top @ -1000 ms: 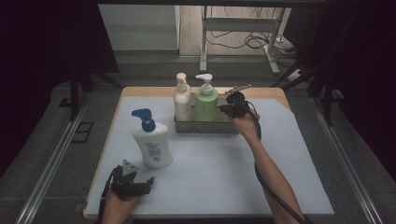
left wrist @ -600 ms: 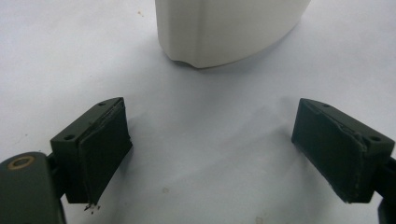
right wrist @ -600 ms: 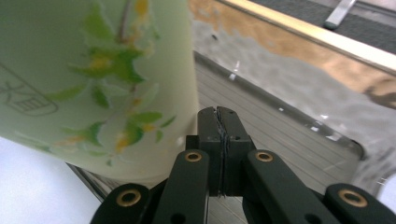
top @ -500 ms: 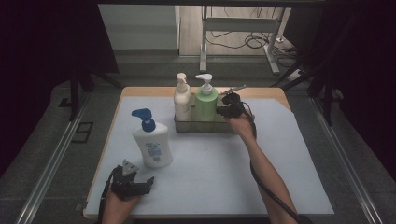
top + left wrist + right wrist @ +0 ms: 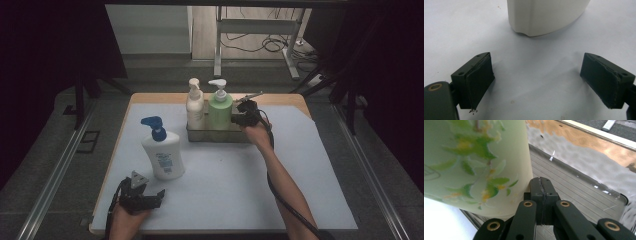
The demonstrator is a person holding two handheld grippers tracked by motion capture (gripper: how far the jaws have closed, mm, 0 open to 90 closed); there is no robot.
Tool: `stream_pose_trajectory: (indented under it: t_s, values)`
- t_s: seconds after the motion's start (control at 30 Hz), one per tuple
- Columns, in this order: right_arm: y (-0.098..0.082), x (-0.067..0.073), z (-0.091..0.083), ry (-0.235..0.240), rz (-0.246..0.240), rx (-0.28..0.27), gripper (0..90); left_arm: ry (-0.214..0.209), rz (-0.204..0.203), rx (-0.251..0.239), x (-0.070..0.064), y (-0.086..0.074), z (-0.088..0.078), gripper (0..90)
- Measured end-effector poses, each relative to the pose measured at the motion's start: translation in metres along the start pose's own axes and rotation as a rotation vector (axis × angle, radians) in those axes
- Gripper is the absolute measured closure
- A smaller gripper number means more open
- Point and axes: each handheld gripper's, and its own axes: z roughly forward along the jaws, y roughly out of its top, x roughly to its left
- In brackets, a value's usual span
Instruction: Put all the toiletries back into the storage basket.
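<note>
Near left on the table [image 5: 300, 200], left gripper [image 5: 150, 200] rests, jaws wide apart, empty, facing white bottle [image 5: 162, 155] with blue pump, label unreadable. Far centre, right gripper [image 5: 235, 119] pressed together, empty, tip beside green floral pump bottle [image 5: 220, 111] standing in metal tray [image 5: 240, 135].

the green bottle [image 5: 474, 162] is pale green with a print of darker green leaves and yellow flowers, and its pump is white. the cream bottle [image 5: 194, 106] is off-white. the white bottle [image 5: 162, 157] has a blue pump and blue label. the tray [image 5: 215, 134] is shiny metal grey. the right gripper [image 5: 541, 186] is black.
</note>
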Motion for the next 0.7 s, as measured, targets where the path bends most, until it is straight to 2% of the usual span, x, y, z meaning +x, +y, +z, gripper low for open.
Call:
stream_pose_trajectory:
  t_s: [0.37, 0.6, 0.7]
  values:
    - [0.001, 0.003, 0.001, -0.001, -0.003, 0.003, 89.9, 0.0, 0.0, 0.0, 0.0, 0.0, 0.0, 10.8]
    - [0.002, 0.01, 0.005, 0.019, -0.024, 0.01, 89.9, 0.0, 0.001, 0.0, 0.0, 0.0, 0.0, 10.8]
    - [0.002, 0.013, 0.006, 0.014, -0.028, 0.015, 90.0, 0.0, 0.0, 0.0, 0.0, 0.0, 0.0, 10.8]
